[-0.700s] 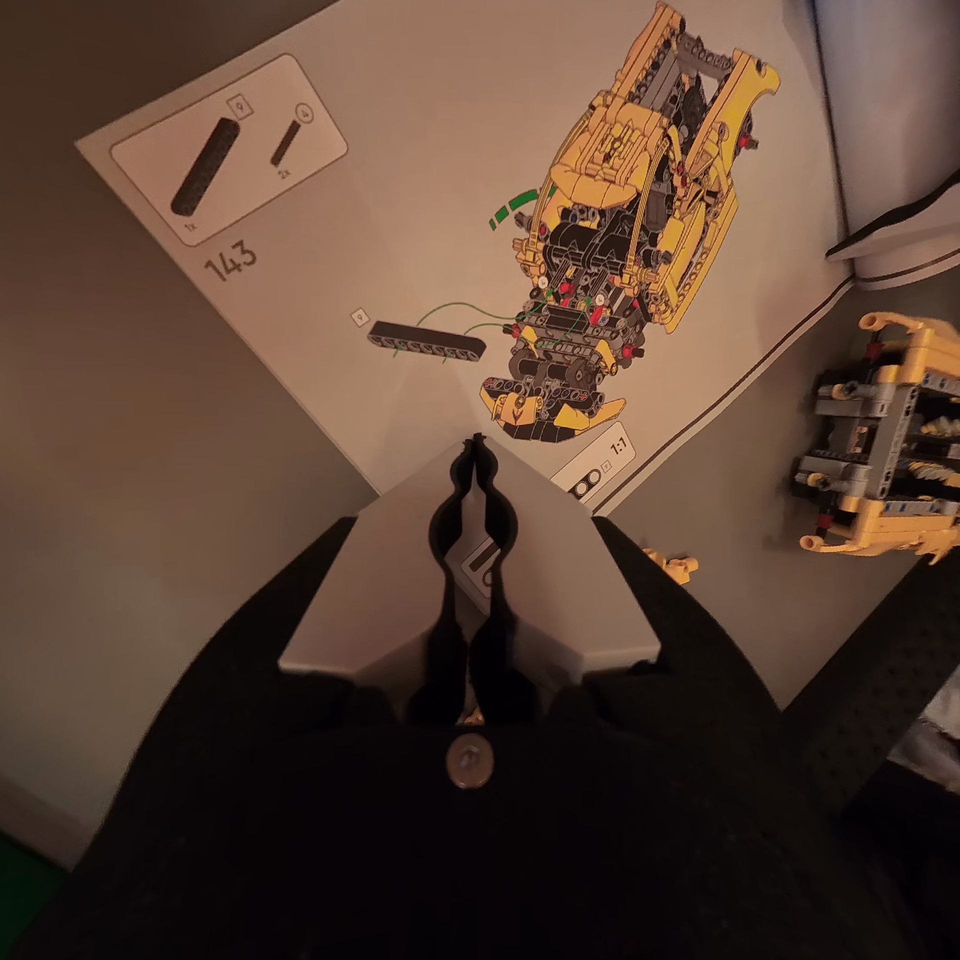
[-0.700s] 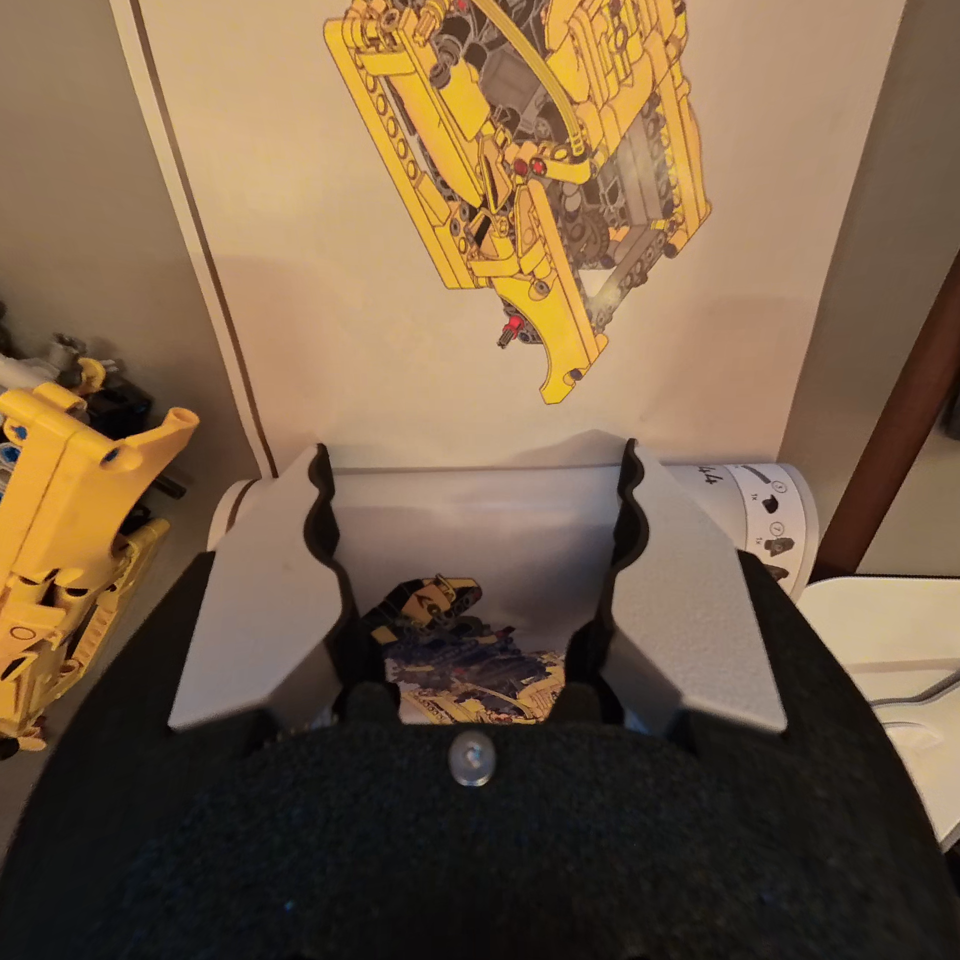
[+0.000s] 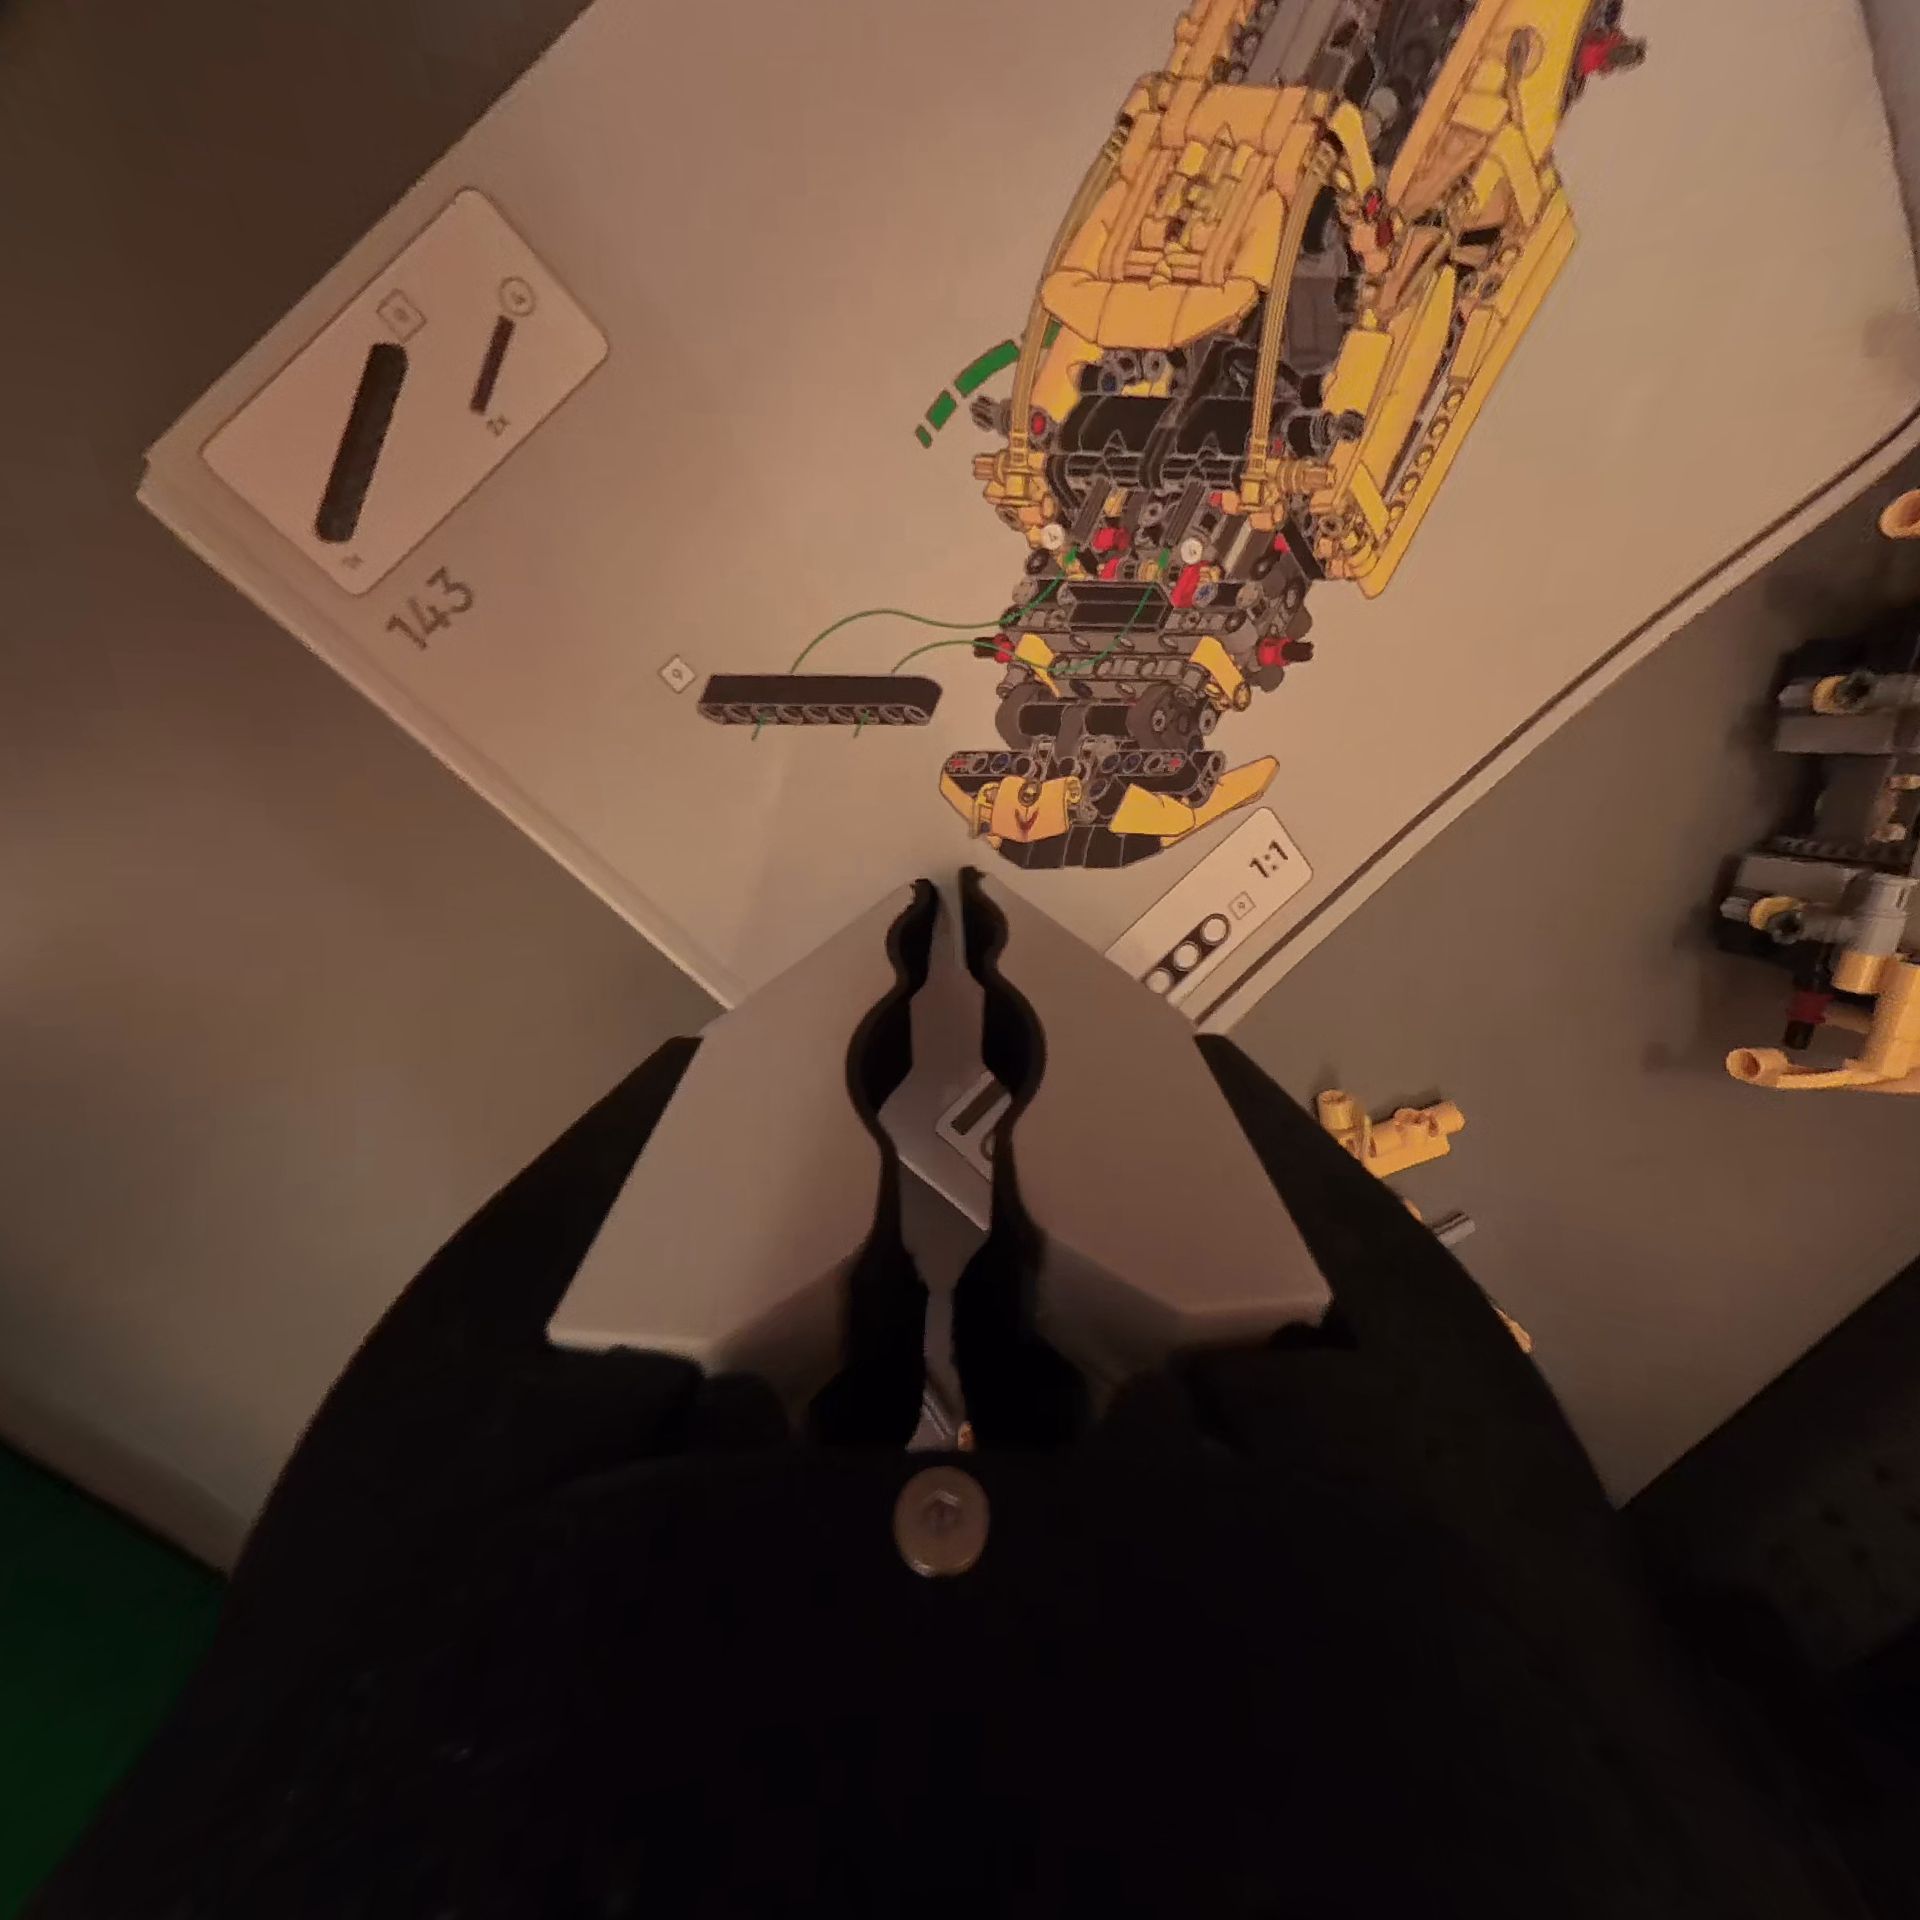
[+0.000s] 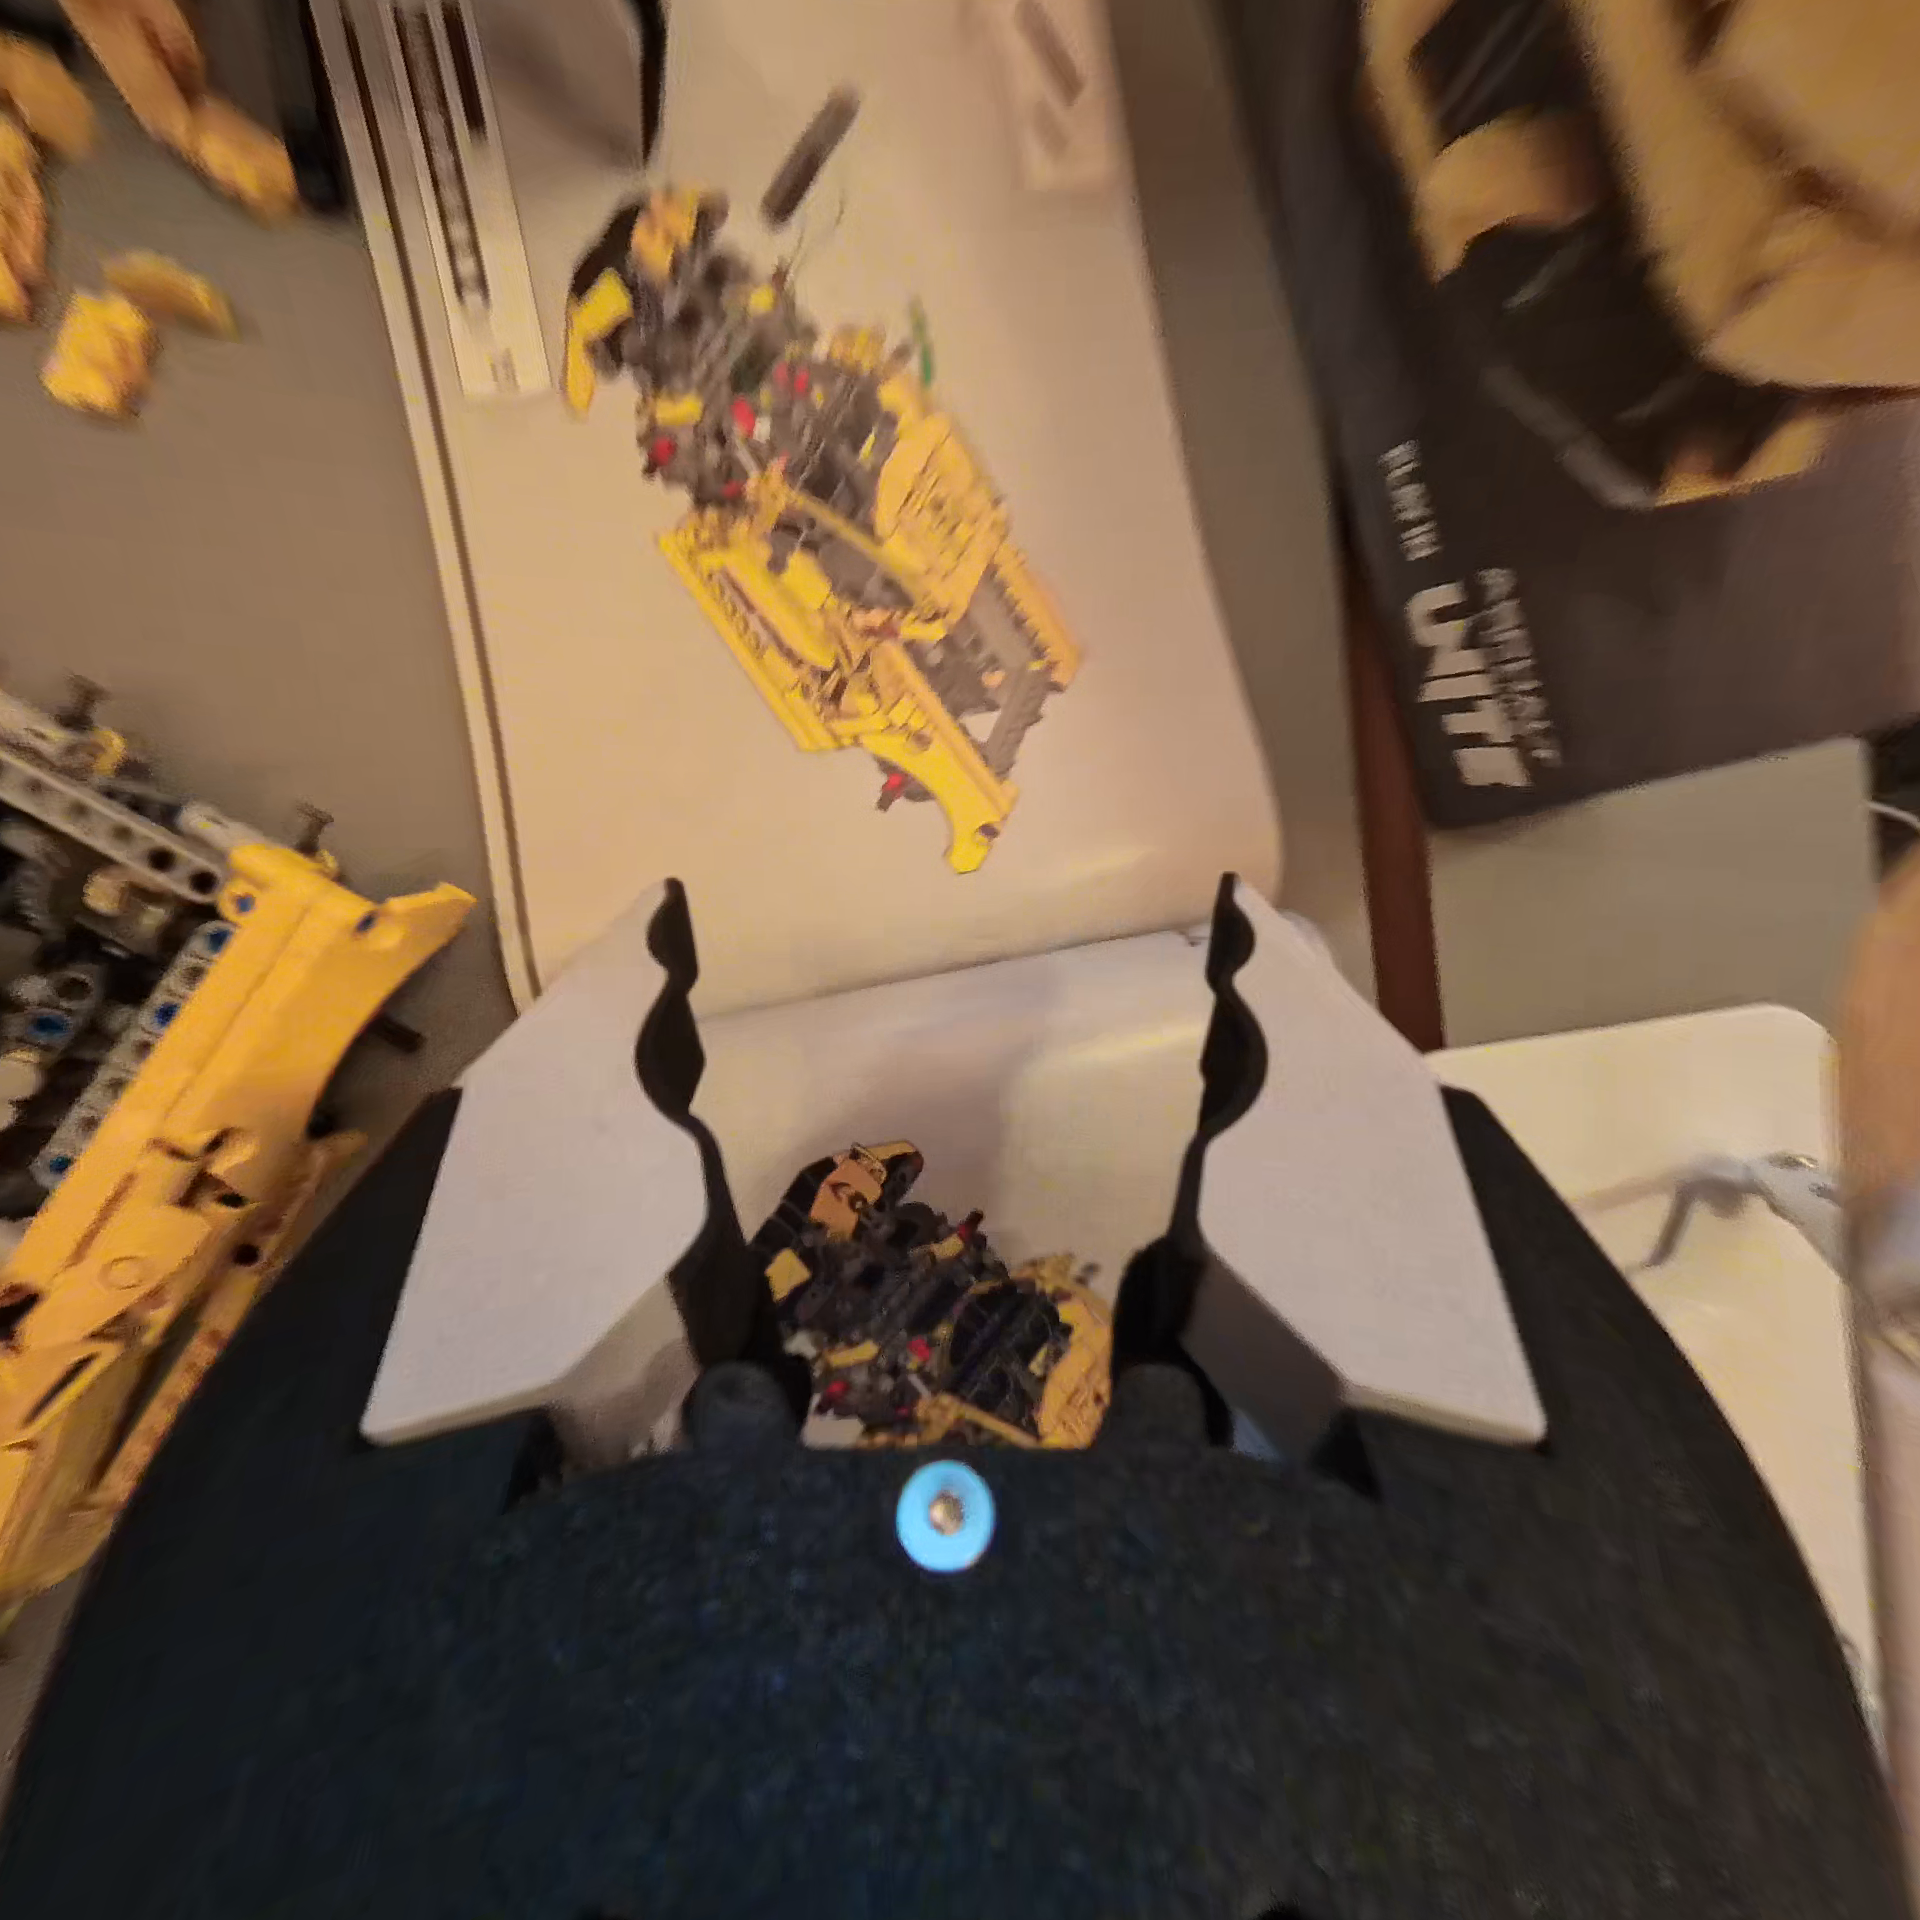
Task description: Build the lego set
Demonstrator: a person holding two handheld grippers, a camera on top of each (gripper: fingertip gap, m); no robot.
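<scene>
My left gripper (image 3: 943, 891) hangs over the near corner of the open instruction booklet (image 3: 790, 343), its jaws almost together with only a thin slit between the tips and nothing held in them. Ahead of those jaws the page shows a drawing of a yellow machine and a black beam. Off to the right of the jaws, on the grey surface (image 3: 1507, 914), lies a small yellow lego piece (image 3: 1392, 1127), and farther right, at the frame edge, part of the half-built lego model (image 3: 1839, 831) in grey and yellow sits beside the booklet.

My right gripper (image 4: 948, 902) has its jaws spread wide, empty, above a curled-up booklet page (image 4: 935, 997); between the jaws I see printed artwork on the sheet below. Beyond the tips the booklet page (image 4: 623, 727) carries another yellow machine drawing. Left of these jaws, close by, rests the yellow-sided lego model (image 4: 187, 1091) with grey beams along its top. Farther ahead to the left, loose yellow pieces (image 4: 99, 353) lie scattered, blurred. Ahead on the right stands a dark box (image 4: 1558, 582) with yellow artwork; on the near right is a white sheet (image 4: 1662, 1143). This view is motion-blurred.
</scene>
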